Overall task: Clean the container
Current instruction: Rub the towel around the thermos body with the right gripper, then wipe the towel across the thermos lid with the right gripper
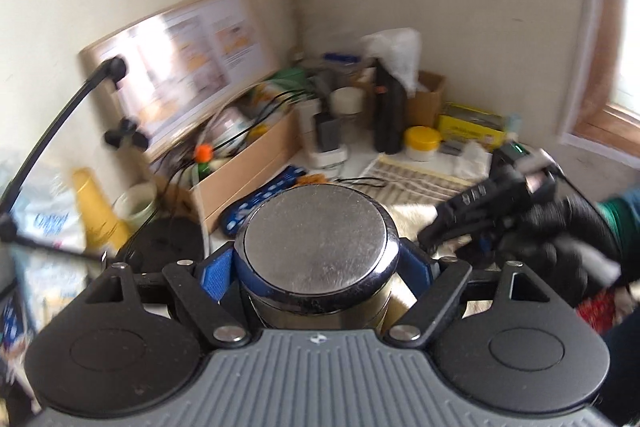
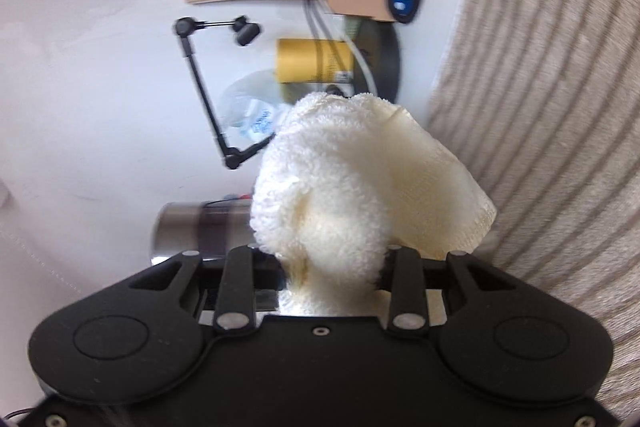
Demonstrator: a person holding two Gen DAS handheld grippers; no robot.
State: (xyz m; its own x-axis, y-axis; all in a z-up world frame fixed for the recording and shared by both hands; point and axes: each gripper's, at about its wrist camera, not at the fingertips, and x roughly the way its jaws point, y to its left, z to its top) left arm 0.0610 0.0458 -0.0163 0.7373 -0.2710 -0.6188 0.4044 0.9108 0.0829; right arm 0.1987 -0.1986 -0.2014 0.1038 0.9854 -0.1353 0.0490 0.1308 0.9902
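My left gripper [image 1: 318,267] is shut on a round steel container [image 1: 316,239], its flat scratched end facing the camera, the blue pads [image 1: 218,277] pressed on its sides. The same container shows in the right wrist view [image 2: 192,233] as a steel cylinder at left. My right gripper [image 2: 334,267] is shut on a bunched cream terry cloth [image 2: 360,179] that hides its fingertips. The right gripper also shows in the left wrist view [image 1: 492,203], in a black-gloved hand to the right of the container, a little apart from it.
A cluttered corner holds a cardboard box [image 1: 248,163], black bottle [image 1: 390,115], yellow-lidded jar [image 1: 422,143], yellow tube [image 1: 96,211] and blue remote [image 1: 260,199]. A striped cloth [image 2: 552,107] covers the table. A framed picture [image 1: 180,59] leans on the wall. A black camera arm [image 2: 204,87] stands at left.
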